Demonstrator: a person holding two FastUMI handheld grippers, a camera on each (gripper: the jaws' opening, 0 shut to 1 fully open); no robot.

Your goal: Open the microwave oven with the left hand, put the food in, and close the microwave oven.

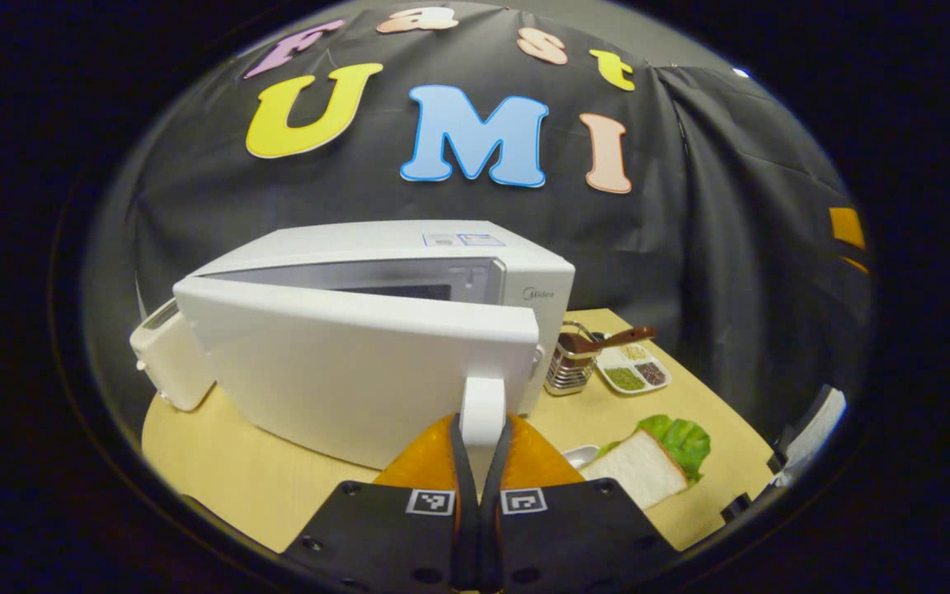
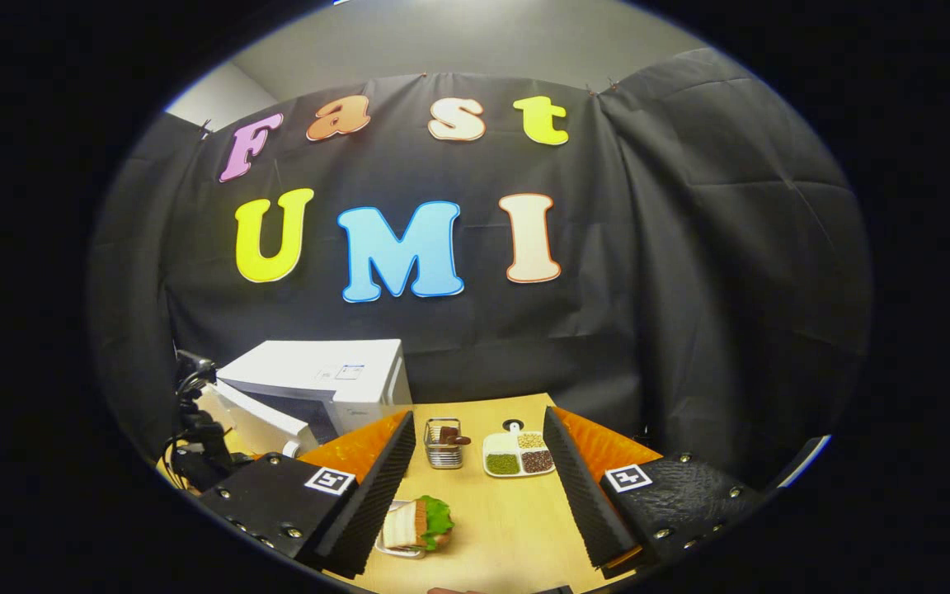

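Note:
The white microwave (image 1: 409, 256) stands on the wooden table (image 1: 219, 470) with its door (image 1: 359, 371) swung partly open. My left gripper (image 1: 483, 425) is shut on the door's white handle (image 1: 483, 404), one finger on each side. A sandwich (image 1: 644, 462) with lettuce lies on a small plate to the right of the door. In the right gripper view the sandwich (image 2: 419, 524) lies between my open right gripper's (image 2: 475, 462) fingers, low and nearer the left finger. The microwave (image 2: 318, 375) is at the left with its door ajar, and the left gripper (image 2: 195, 429) is at that door.
A wire basket (image 1: 570, 367) with a brown spoon and a divided dish (image 1: 633, 370) of beans sit right of the microwave. A white appliance (image 1: 168, 363) stands at the microwave's left. In the right gripper view the basket (image 2: 443, 445) and the dish (image 2: 518, 454) lie ahead.

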